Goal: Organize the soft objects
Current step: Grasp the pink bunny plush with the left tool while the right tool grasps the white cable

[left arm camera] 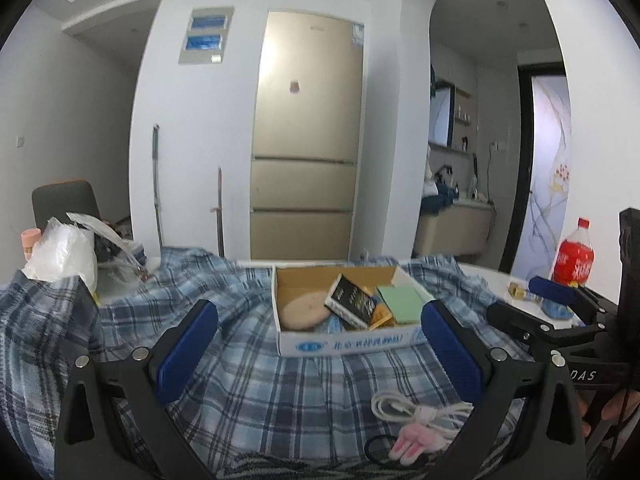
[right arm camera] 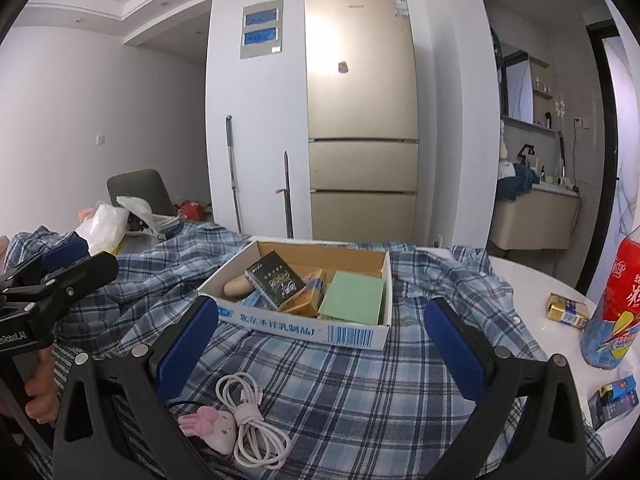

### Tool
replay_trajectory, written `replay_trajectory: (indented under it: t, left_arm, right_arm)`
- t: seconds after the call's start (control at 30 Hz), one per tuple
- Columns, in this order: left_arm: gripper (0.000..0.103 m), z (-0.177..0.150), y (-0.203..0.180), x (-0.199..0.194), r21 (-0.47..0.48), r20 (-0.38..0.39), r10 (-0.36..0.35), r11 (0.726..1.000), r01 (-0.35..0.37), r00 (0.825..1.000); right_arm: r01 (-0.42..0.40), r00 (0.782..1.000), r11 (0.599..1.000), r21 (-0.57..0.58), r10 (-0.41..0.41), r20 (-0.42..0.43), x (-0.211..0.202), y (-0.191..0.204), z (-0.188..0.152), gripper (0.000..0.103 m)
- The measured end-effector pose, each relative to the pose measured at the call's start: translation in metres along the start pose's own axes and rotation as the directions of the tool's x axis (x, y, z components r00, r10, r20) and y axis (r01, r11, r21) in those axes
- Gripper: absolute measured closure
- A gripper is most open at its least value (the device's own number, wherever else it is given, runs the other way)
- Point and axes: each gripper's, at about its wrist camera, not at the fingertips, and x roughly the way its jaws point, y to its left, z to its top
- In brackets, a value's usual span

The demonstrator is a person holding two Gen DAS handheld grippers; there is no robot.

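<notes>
A blue plaid shirt (left arm camera: 256, 392) (right arm camera: 360, 392) lies spread over the table. On it stands an open cardboard box (left arm camera: 344, 342) (right arm camera: 304, 326) that holds a black packet, a green pad, an orange packet and a tan oval piece. A coiled white cable (left arm camera: 416, 410) (right arm camera: 252, 428) and a pink bunny hair tie (left arm camera: 412, 446) (right arm camera: 208, 426) rest on the shirt close in front. My left gripper (left arm camera: 320, 344) hangs open above the shirt, short of the box. My right gripper (right arm camera: 320, 340) is open too, empty, near the box's front.
A red soda bottle (left arm camera: 572, 258) (right arm camera: 616, 304) stands at the table's right edge, with small packets (right arm camera: 568, 310) beside it. White plastic bags (left arm camera: 64, 256) (right arm camera: 104, 226) lie at the far left. A chair, a fridge and a washroom are behind.
</notes>
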Motion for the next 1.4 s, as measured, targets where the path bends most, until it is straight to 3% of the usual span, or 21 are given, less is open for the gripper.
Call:
replay_trajectory:
  t: [0.17, 0.27, 0.53, 0.63, 0.7, 0.77, 0.87, 1.0, 1.37, 1.4]
  left_arm:
    - [0.0, -0.006, -0.002, 0.018, 0.008, -0.128, -0.018, 1.0, 0.019, 0.992]
    - [0.0, -0.008, 0.002, 0.026, -0.014, -0.176, -0.017, 1.0, 0.014, 0.984]
    - [0.0, -0.012, 0.001, 0.034, -0.022, -0.248, -0.045, 0.999, 0.041, 0.968]
    - [0.003, -0.017, -0.007, 0.04, 0.005, -0.315, -0.08, 0.996, 0.086, 0.946]
    - [0.005, -0.022, -0.011, 0.047, 0.009, -0.376, -0.106, 0.993, 0.118, 0.92]
    - [0.005, -0.023, -0.011, 0.052, -0.002, -0.402, -0.117, 0.992, 0.127, 0.908]
    - [0.01, -0.025, -0.005, 0.055, -0.037, -0.421, -0.123, 0.992, 0.119, 0.899]
    - [0.016, -0.027, -0.003, 0.059, -0.059, -0.443, -0.136, 0.991, 0.122, 0.886]
    - [0.016, -0.028, -0.006, 0.062, -0.067, -0.466, -0.171, 0.985, 0.158, 0.868]
    - [0.016, -0.028, -0.007, 0.062, -0.065, -0.466, -0.173, 0.985, 0.161, 0.867]
  right_arm:
    - [-0.071, 0.991, 0.997, 0.015, 0.072, -0.113, 0.015, -0.001, -0.002, 0.001]
    - [-0.114, 0.977, 0.993, 0.026, 0.117, -0.18, 0.024, 0.0, -0.007, 0.01]
    - [-0.221, 0.874, 0.972, 0.075, 0.231, -0.427, 0.062, 0.008, -0.033, 0.037]
    - [-0.257, 0.835, 0.962, 0.093, 0.27, -0.48, 0.068, 0.011, -0.04, 0.049]
    - [-0.274, 0.815, 0.957, 0.094, 0.283, -0.505, 0.071, 0.015, -0.043, 0.054]
    - [-0.293, 0.799, 0.952, 0.09, 0.295, -0.525, 0.073, 0.018, -0.046, 0.056]
    - [-0.298, 0.792, 0.952, 0.064, 0.284, -0.541, 0.074, 0.023, -0.049, 0.057]
    - [-0.293, 0.78, 0.955, 0.056, 0.272, -0.564, 0.079, 0.024, -0.053, 0.067]
    - [-0.293, 0.771, 0.956, 0.024, 0.251, -0.586, 0.082, 0.03, -0.056, 0.07]
    - [-0.294, 0.773, 0.955, 0.028, 0.255, -0.581, 0.081, 0.029, -0.056, 0.077]
